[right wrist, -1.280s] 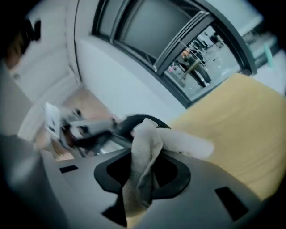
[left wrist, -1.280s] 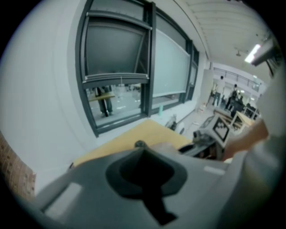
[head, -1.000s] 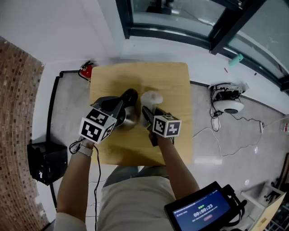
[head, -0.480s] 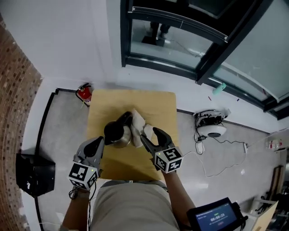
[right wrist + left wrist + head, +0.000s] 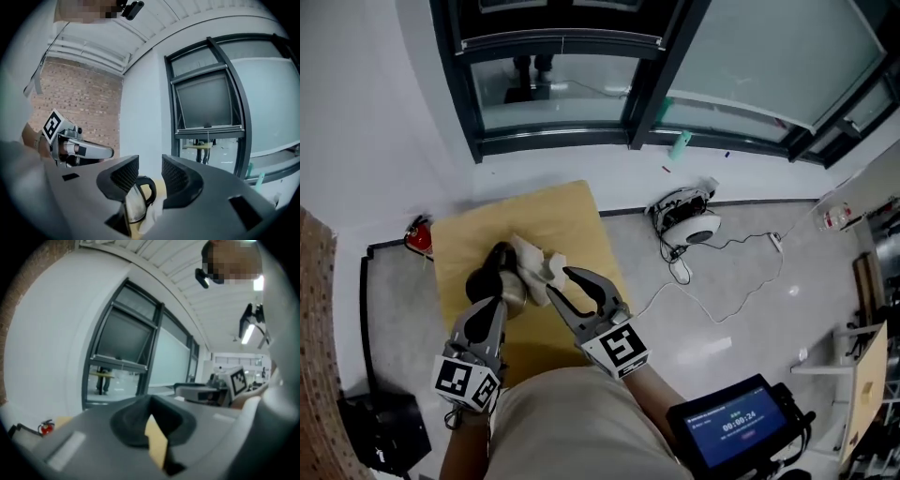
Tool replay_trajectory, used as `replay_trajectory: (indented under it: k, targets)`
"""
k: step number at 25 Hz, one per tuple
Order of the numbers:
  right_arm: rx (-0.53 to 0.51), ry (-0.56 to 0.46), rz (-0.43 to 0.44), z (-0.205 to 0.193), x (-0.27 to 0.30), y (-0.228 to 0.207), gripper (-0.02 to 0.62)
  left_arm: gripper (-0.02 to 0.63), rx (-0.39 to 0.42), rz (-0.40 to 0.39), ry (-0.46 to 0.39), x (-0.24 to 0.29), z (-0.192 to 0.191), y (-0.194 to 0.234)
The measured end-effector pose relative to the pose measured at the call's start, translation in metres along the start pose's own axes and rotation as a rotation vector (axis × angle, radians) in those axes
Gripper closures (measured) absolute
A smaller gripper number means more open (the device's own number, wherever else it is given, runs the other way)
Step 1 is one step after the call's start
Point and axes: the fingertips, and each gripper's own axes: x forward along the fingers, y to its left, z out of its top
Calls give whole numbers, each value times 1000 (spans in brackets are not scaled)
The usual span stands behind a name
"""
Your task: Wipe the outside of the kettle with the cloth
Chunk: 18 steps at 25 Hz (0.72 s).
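Kettle (image 5: 495, 279) stands near the middle of the table (image 5: 520, 208), with the cloth (image 5: 536, 264) heaped against its right side. Bare wood runs free to the table's far edge. Above the table's near edge, the left gripper (image 5: 493, 307) is clenched on nothing. The right gripper (image 5: 559, 280) is parted and empty, its jaws just closing. A red extinguisher (image 5: 417, 234) sits off the table's left corner. Right of the table, a white device (image 5: 689, 223) lies on the floor (image 5: 741, 192).

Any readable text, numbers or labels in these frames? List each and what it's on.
"00:00:24": timer on the blue screen, lower right of the head view.
Small line above the timer and the red button below it: too small to read.
Marker cubes: black-and-white square patterns, no words.
Kettle and fire extinguisher: no readable print.
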Motion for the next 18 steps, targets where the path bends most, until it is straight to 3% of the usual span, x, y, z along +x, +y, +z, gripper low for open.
replay_trajectory:
  k: [7, 18]
  targets:
    - [-10, -27, -82, 0, -13, -10, 476, 606, -29, -22, 25, 1, -12, -5]
    - [2, -17, -98, -8, -19, -15, 477, 606, -45, -33, 25, 4, -15, -14]
